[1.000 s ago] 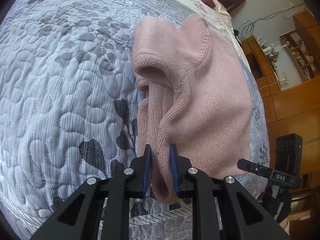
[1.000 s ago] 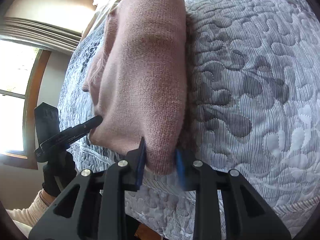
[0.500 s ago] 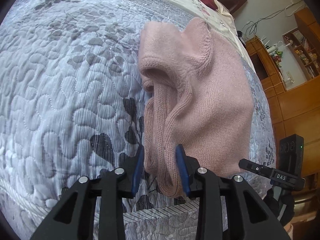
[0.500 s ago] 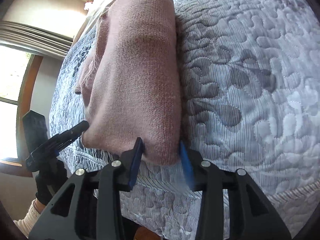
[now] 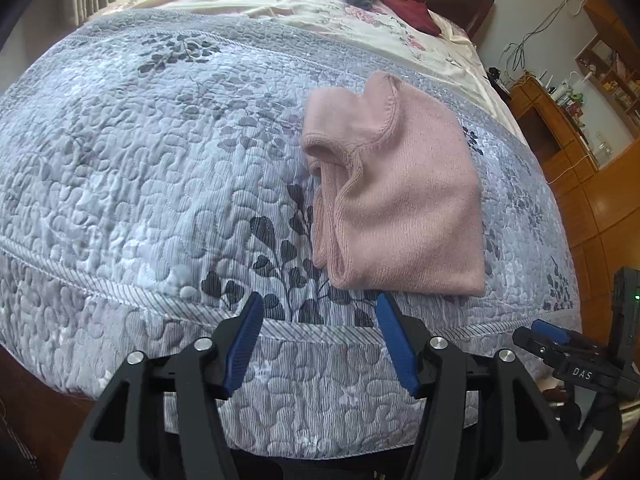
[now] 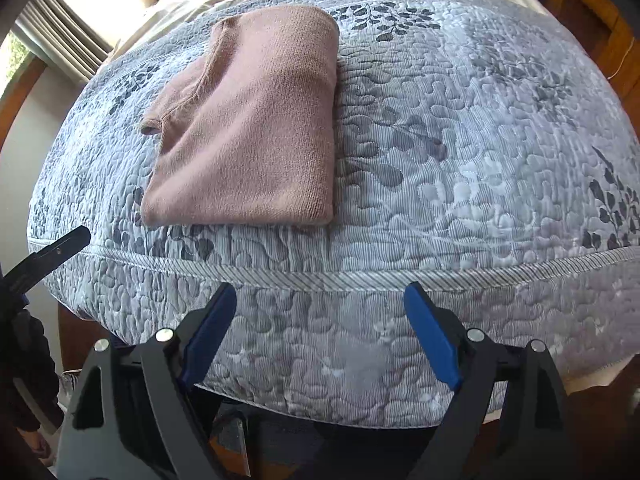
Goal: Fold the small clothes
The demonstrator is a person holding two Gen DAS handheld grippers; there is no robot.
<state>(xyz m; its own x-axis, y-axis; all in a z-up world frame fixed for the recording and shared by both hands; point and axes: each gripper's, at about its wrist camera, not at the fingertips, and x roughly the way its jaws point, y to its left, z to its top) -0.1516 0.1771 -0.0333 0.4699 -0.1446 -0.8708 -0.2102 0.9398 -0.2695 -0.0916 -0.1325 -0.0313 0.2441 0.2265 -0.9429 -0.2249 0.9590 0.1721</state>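
Both grippers, left (image 5: pixel 318 338) and right (image 6: pixel 320 336), hang wide and empty off the quilt (image 5: pixel 140 168) edge; the folded pink sweater (image 5: pixel 400 204) lies flat there. Fold apparently complete; next calls for another garment.

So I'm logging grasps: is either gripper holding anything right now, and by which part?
Nothing is held. Left gripper and right gripper are open, clear of the folded pink sweater lying on the quilt.
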